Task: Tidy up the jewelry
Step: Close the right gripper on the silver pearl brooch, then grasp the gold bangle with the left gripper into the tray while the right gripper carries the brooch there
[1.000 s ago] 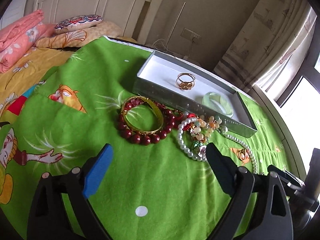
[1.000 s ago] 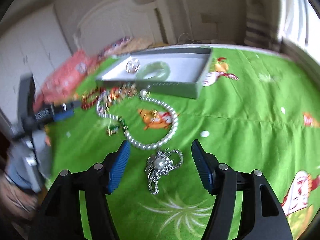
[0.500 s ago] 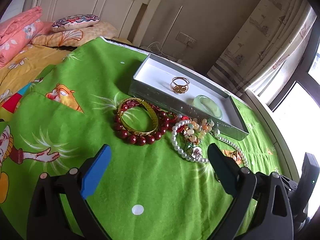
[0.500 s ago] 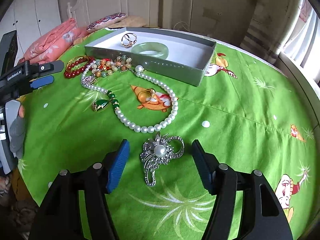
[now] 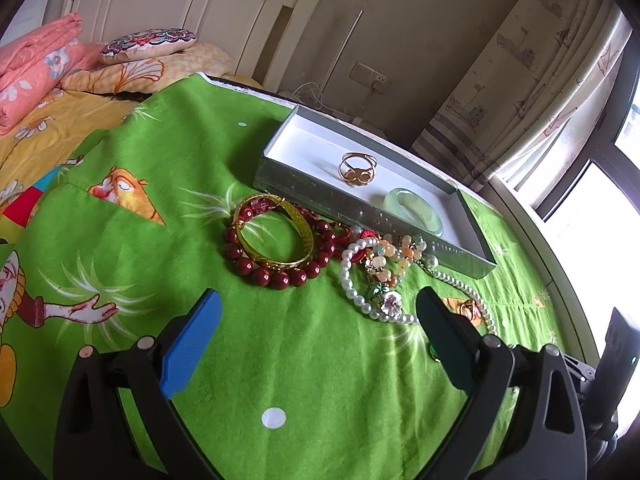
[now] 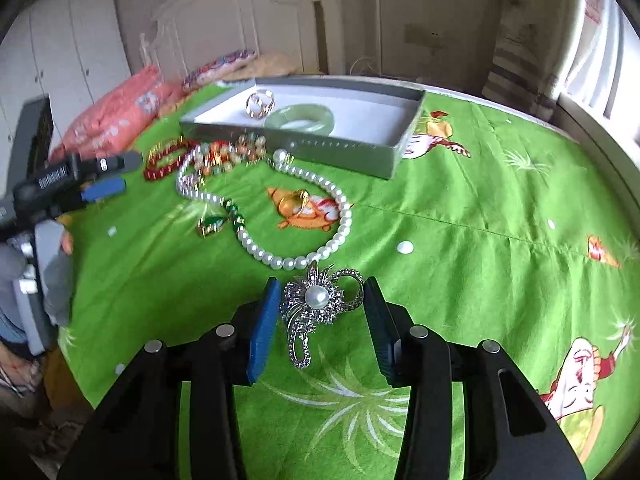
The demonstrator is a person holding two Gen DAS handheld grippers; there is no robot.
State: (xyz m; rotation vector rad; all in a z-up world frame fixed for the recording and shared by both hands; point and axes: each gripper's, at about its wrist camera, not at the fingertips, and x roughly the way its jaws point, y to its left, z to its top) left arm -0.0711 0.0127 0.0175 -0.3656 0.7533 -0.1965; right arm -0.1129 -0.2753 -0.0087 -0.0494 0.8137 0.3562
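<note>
1. Since the picture a moment before, the right gripper (image 6: 320, 320) had moved forward and its jaws had come closer together around the silver brooch (image 6: 318, 312). The left gripper (image 5: 316, 340) had hardly moved.
2. At the far left, pink and yellow bedding (image 5: 36, 68) lay past the edge of the green cloth (image 5: 280, 360) that covered the counter.
3. The left gripper hung over the cloth with its jaws spread wide and nothing between them.
4. Just ahead of it lay a gold bangle (image 5: 276, 236) on top of a ring of dark red beads (image 5: 276, 268).
5. Next to these, to the right, sat a small pile of mixed beads (image 5: 392, 256) with a pearl necklace (image 5: 360, 292) looping through it.
6. Behind the pile stood the grey box (image 5: 320, 192). Inside it lay a gold ring (image 5: 357, 168) and, further right, a pale green bangle (image 5: 416, 210).
7. In the right wrist view, the pearl necklace (image 6: 296, 216) curved across the cloth, with a green pendant (image 6: 212, 226) on its left side and a small gold piece (image 6: 294, 202) inside the loop.
8. The brooch lay flat on the cloth just below the pearls. The right gripper's jaws stood on either side of it, partly spread. I could not tell if they touched it.
</note>
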